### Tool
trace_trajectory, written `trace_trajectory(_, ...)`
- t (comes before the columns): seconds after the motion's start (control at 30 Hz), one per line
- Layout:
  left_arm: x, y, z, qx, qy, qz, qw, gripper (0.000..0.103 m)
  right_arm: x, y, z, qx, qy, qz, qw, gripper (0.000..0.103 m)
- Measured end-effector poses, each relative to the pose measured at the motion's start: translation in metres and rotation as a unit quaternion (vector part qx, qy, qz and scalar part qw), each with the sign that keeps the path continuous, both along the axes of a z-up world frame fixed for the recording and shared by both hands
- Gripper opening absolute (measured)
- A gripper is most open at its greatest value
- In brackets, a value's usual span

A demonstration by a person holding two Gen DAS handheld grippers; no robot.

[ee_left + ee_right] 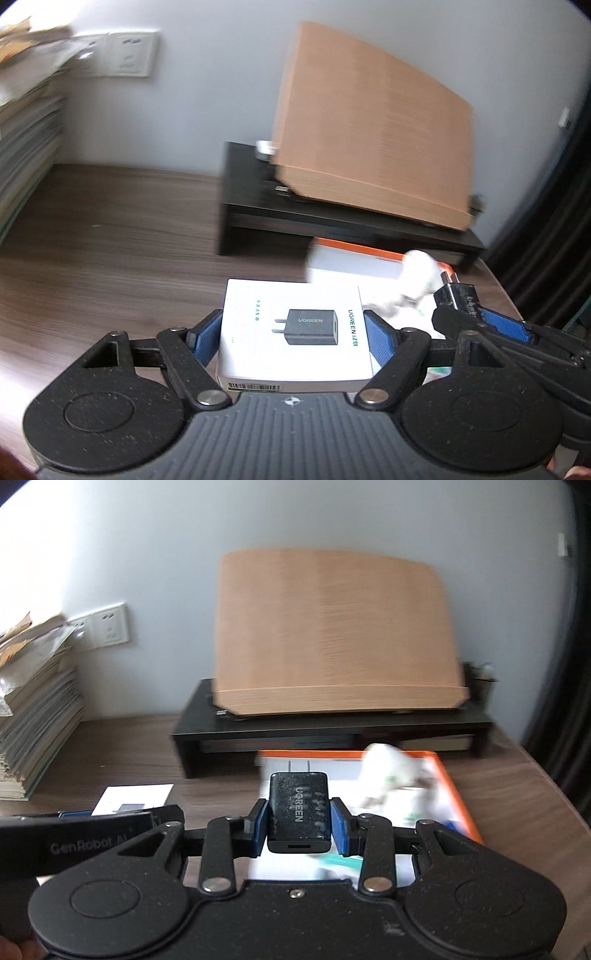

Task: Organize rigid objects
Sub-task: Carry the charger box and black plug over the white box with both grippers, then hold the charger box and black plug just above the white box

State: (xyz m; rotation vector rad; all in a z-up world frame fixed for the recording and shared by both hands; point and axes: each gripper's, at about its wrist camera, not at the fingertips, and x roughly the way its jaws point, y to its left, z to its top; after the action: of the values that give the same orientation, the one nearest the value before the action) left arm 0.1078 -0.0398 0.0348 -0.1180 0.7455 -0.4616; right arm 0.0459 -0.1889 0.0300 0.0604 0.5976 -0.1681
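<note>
My left gripper (293,332) is shut on a white charger box (293,328) with a picture of a black plug on its lid; the blue pads press both its sides above the wooden desk. My right gripper (298,821) is shut on a black charger (298,808), its two prongs pointing away from me. That charger (456,295) and the right gripper show at the right of the left wrist view. The white box (133,799) and the left gripper's body appear at the lower left of the right wrist view. An orange-rimmed tray (456,786) with white items lies below the charger.
A black monitor riser (332,727) stands at the back of the desk (110,236) with a tan board (332,635) leaning on it against the wall. A pile of books and papers (37,720) sits at the left. Wall sockets (107,627) are behind it.
</note>
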Motion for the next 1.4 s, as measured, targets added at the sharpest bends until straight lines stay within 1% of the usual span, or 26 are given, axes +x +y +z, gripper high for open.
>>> trace_trajectory(0.07,-0.01,-0.02,0.002,-0.003,0.002,-0.012,0.9999,0.08,-0.016,-0.021,0.004,0.004,-0.003,-0.013,1.0,0.044)
trace_trajectory(0.3,-0.033,-0.083,0.002,0.016,-0.006,-0.045,0.9988,0.08,-0.058,-0.08,0.011,0.012,-0.011,-0.041,0.999,0.044)
trace_trajectory(0.57,-0.056,-0.118,0.002,0.033,-0.015,-0.059,0.9976,0.08,-0.08,-0.114,0.017,0.019,-0.023,-0.044,0.999,0.044)
trace_trajectory(0.7,-0.061,-0.127,0.004,0.036,-0.02,-0.059,0.9974,0.08,-0.086,-0.123,0.021,0.019,-0.027,-0.038,0.999,0.044)
trace_trajectory(0.9,-0.068,-0.128,0.008,0.04,-0.022,-0.052,0.9976,0.08,-0.09,-0.129,0.024,0.022,-0.031,-0.024,0.999,0.044)
trace_trajectory(1.07,-0.07,-0.127,0.01,0.046,-0.025,-0.044,0.9976,0.08,-0.089,-0.13,0.024,0.026,-0.032,-0.014,0.999,0.044)
trace_trajectory(1.4,-0.07,-0.118,0.013,0.047,-0.026,-0.037,0.9979,0.08,-0.088,-0.124,0.028,0.028,-0.036,0.0,0.999,0.044)
